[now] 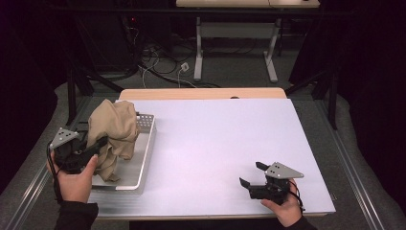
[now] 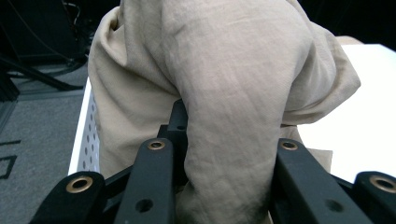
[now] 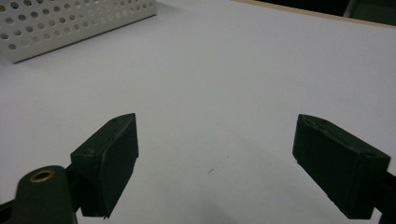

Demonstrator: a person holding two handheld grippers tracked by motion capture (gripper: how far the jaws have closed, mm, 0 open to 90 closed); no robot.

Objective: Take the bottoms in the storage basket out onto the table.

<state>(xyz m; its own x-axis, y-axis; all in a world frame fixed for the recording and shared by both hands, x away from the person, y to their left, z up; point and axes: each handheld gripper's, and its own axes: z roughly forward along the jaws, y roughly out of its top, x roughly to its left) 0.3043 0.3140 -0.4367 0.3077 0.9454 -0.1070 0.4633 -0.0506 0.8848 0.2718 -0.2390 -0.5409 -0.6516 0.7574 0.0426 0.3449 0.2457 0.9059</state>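
The left tool (image 1: 98, 143) grips a bunched tan cloth (image 1: 114, 136), lifted over the perforated metal tray (image 1: 143, 158) at the counter's (image 1: 220, 143) left. The right tool (image 1: 252, 175), near right, stands released, jaws apart

A white table (image 1: 225, 143) with a wooden far edge stands on grey floor (image 1: 230, 72), cables (image 1: 158, 62) tangled behind it beside another table's white legs (image 1: 198, 52).

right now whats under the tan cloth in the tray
Under the tan cloth only the perforated metal tray shows. The left gripper grips the cloth; its folds hide the tray floor beneath.
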